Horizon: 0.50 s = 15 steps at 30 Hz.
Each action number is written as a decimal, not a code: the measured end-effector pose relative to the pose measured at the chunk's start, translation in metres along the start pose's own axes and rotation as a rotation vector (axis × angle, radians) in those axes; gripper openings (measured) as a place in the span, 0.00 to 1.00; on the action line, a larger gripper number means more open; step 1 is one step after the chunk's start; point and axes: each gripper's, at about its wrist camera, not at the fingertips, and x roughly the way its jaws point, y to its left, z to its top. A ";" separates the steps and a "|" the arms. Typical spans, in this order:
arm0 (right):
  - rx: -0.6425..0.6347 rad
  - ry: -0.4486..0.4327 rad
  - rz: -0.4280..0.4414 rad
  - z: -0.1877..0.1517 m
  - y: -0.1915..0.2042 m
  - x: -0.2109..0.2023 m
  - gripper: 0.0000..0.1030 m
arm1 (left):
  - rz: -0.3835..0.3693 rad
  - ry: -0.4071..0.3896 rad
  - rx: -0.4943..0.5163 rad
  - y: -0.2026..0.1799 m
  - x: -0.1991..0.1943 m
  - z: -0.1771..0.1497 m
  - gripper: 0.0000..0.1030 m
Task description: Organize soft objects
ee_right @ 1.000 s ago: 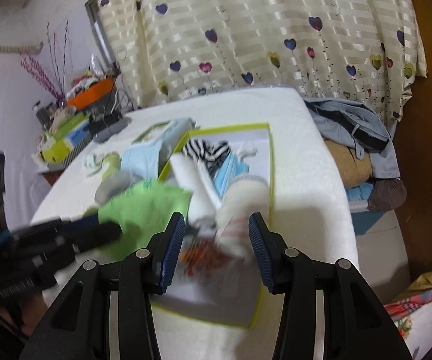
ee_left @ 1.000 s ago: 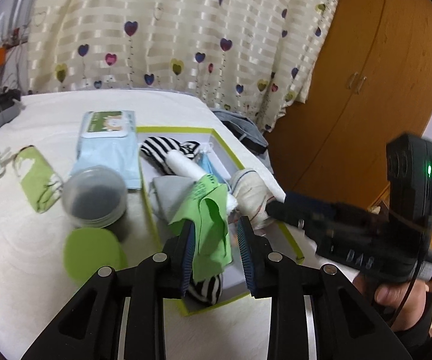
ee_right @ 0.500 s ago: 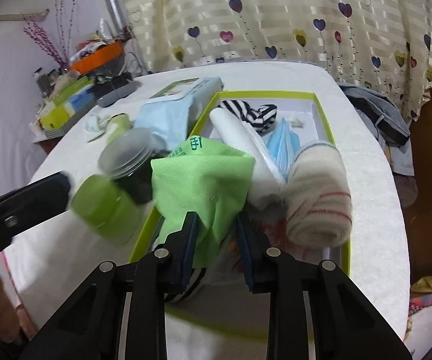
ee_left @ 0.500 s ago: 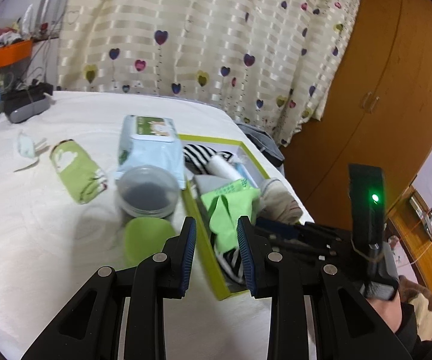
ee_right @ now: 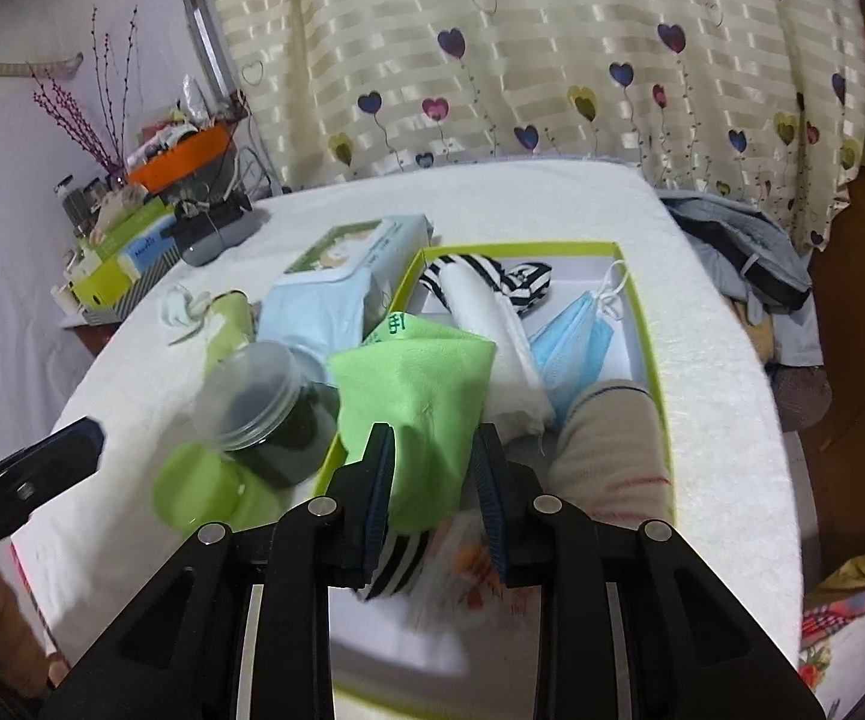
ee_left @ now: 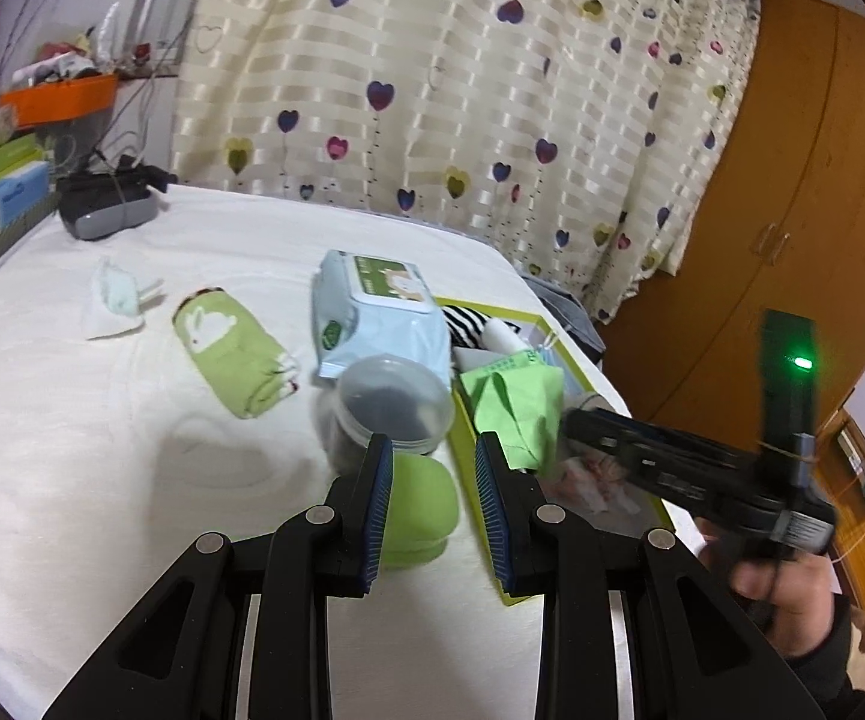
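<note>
The right gripper point(ee_right: 432, 468), its jaws easing apart, has a green cloth point(ee_right: 420, 384) between its pads above the green-rimmed box point(ee_right: 642, 306), which holds a white roll point(ee_right: 492, 324), striped fabric point(ee_right: 492, 273), a blue face mask point(ee_right: 576, 342) and a rolled towel point(ee_right: 612, 450). The left gripper point(ee_left: 432, 498) hangs part-open and empty, angled down over a green lid point(ee_left: 417, 510) beside a clear jar point(ee_left: 393, 402).

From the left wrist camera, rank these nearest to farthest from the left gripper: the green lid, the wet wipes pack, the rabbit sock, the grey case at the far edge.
1. green lid: between the left gripper fingers.
2. wet wipes pack: ahead, beside the box.
3. rabbit sock: ahead and left; too close to the wipes to rank firmly.
4. grey case: far left edge of the table.
</note>
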 end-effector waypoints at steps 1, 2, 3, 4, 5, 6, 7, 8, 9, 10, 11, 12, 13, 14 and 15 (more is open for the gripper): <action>-0.002 -0.012 -0.002 -0.002 0.001 -0.008 0.33 | 0.006 -0.003 -0.001 0.001 -0.001 0.000 0.26; -0.002 -0.026 -0.004 -0.003 0.001 -0.016 0.40 | 0.010 -0.007 -0.004 0.003 -0.003 -0.001 0.26; -0.001 -0.033 -0.005 -0.004 0.001 -0.021 0.44 | 0.015 -0.010 -0.006 0.005 -0.005 -0.001 0.26; 0.003 -0.046 -0.008 -0.006 0.001 -0.028 0.44 | 0.021 -0.013 -0.007 0.006 -0.006 -0.002 0.26; 0.006 -0.058 -0.009 -0.007 0.001 -0.036 0.44 | 0.028 -0.016 -0.007 0.007 -0.007 -0.002 0.26; 0.008 -0.069 -0.013 -0.008 0.002 -0.042 0.44 | 0.034 -0.018 -0.008 0.008 -0.009 -0.002 0.26; 0.010 -0.079 -0.017 -0.008 0.002 -0.046 0.44 | 0.040 -0.018 -0.011 0.010 -0.010 -0.003 0.26; 0.012 -0.089 -0.021 -0.009 0.003 -0.052 0.44 | 0.044 -0.019 -0.013 0.013 -0.012 -0.004 0.26; 0.014 -0.094 -0.020 -0.008 0.003 -0.055 0.44 | 0.048 -0.021 -0.016 0.015 -0.014 -0.005 0.26; 0.012 -0.105 -0.020 -0.008 0.006 -0.060 0.44 | 0.055 -0.021 -0.017 0.016 -0.015 -0.005 0.26; 0.011 -0.111 -0.018 -0.007 0.007 -0.062 0.44 | 0.061 -0.022 -0.017 0.018 -0.016 -0.006 0.26; 0.009 -0.115 -0.016 -0.007 0.009 -0.064 0.44 | 0.066 -0.023 -0.018 0.019 -0.018 -0.007 0.26; 0.004 -0.122 -0.009 -0.006 0.014 -0.066 0.44 | 0.071 -0.024 -0.021 0.022 -0.020 -0.008 0.26; -0.002 -0.125 -0.003 -0.006 0.016 -0.068 0.44 | 0.077 -0.025 -0.025 0.025 -0.022 -0.008 0.26; -0.010 -0.127 0.003 -0.005 0.019 -0.068 0.44 | 0.084 -0.026 -0.029 0.027 -0.023 -0.009 0.26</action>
